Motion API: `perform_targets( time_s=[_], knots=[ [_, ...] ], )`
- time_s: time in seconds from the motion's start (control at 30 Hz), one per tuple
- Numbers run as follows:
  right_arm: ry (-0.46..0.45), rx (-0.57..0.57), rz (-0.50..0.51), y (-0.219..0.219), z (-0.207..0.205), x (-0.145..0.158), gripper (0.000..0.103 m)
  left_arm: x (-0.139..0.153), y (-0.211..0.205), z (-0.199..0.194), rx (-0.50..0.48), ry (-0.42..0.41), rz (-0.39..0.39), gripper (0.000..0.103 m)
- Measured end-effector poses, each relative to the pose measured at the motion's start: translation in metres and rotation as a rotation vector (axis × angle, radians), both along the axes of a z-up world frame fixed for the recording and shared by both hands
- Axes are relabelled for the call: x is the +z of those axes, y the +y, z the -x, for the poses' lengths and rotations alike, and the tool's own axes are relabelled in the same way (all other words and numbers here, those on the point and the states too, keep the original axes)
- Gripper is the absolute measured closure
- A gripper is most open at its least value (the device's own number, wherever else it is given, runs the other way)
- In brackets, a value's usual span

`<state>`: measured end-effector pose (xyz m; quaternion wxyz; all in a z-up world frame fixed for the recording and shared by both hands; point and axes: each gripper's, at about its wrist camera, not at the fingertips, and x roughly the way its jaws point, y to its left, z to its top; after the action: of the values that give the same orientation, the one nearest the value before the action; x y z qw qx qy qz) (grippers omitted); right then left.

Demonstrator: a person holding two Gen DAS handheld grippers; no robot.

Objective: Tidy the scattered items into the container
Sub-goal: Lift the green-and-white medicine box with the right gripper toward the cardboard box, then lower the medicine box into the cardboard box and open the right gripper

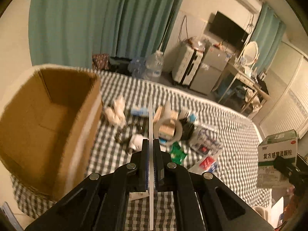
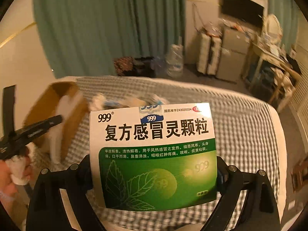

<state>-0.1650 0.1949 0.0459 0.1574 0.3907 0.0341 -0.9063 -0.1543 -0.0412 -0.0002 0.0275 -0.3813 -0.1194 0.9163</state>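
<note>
My left gripper [image 1: 151, 142] is shut on a thin white comb [image 1: 151, 115], seen edge-on and standing up between the pads. To its left stands the open cardboard box [image 1: 48, 115] on a checked bed cover [image 1: 231, 134]. My right gripper [image 2: 154, 165] is shut on a green-and-white medicine box [image 2: 154, 154], its fingers pressing both sides, held above the bed. The right wrist view also shows the left gripper [image 2: 55, 120], the comb [image 2: 55, 146] and the cardboard box [image 2: 57, 96]. Scattered on the cover lie a tape roll [image 1: 170, 129], a green packet [image 1: 178, 151] and several other small items.
A crumpled white cloth [image 1: 116, 111], a clear plastic bag [image 1: 206, 140] and a red-and-white packet [image 1: 207, 162] lie on the cover. Beyond the bed stand water bottles [image 1: 154, 65], a suitcase [image 1: 185, 65], a small fridge [image 1: 209, 69] and a cluttered desk [image 1: 248, 77].
</note>
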Motion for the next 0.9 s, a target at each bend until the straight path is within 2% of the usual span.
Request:
perform_targets(
  time_s=[0.17, 0.27, 0.33, 0.57, 0.7, 0.8, 0.9],
  knots=[
    [0.088, 0.114, -0.005, -0.057, -0.025, 0.042, 0.011, 0.034, -0.020, -0.005, -0.002, 0.033, 0.001, 0.100],
    [0.106, 0.160, 0.018, -0.081, -0.032, 0.058, 0.011, 0.053, -0.035, -0.006, 0.007, 0.052, 0.030, 0.100],
    [0.116, 0.184, 0.014, -0.101, -0.034, 0.066, 0.011, 0.069, -0.048, -0.005, 0.018, 0.078, 0.076, 0.100],
    [0.106, 0.293, 0.039, -0.163, -0.037, 0.080, 0.011, 0.100, -0.096, 0.001, 0.047, 0.079, 0.110, 0.100],
    [0.084, 0.346, 0.044, -0.196, -0.036, 0.079, 0.011, 0.104, -0.129, 0.005, 0.069, 0.064, 0.144, 0.099],
    [0.057, 0.379, 0.061, -0.226, -0.029, 0.074, 0.011, 0.095, -0.147, 0.006, 0.109, 0.042, 0.197, 0.099],
    [0.024, 0.400, 0.076, -0.256, -0.016, 0.064, 0.011, 0.078, -0.170, 0.008, 0.134, 0.000, 0.171, 0.100]
  ],
)
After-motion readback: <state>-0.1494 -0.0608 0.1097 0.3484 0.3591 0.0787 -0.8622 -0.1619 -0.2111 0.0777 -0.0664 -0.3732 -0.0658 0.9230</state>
